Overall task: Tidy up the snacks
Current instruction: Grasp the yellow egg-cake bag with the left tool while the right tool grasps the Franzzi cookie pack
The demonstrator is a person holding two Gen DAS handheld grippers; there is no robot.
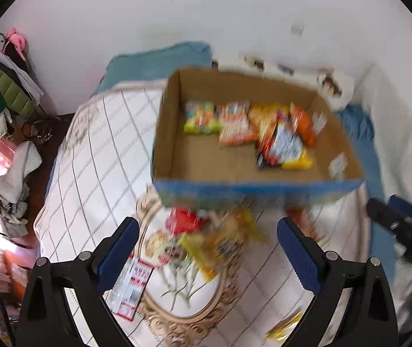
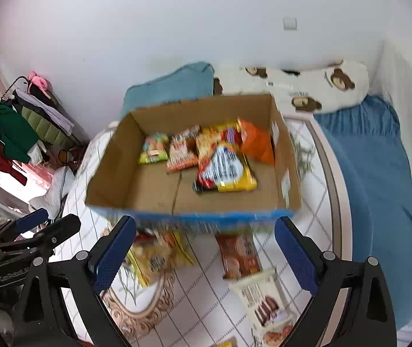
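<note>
An open cardboard box [image 1: 333, 133] [image 2: 113, 170] with a blue front stands on the bed and holds several snack packets [image 1: 246, 128] [image 2: 220, 159]. My left gripper [image 1: 207, 248] is open and empty above a blurred pile of loose packets [image 1: 206, 243] in front of the box. My right gripper [image 2: 204, 245] is open and empty above a yellow packet [image 2: 159, 257], a brown packet [image 2: 239, 256] and a white biscuit packet [image 2: 266, 303]. A red-and-white packet [image 1: 132, 286] lies by the left fingers.
A white quilted bedspread [image 1: 96, 150] [image 2: 313, 199] covers the bed. A blue pillow [image 2: 174, 86], a bear-print pillow [image 2: 307, 84] and a blue blanket [image 2: 379, 188] lie behind and to the right. A clothes rack [image 2: 18, 133] stands at the left.
</note>
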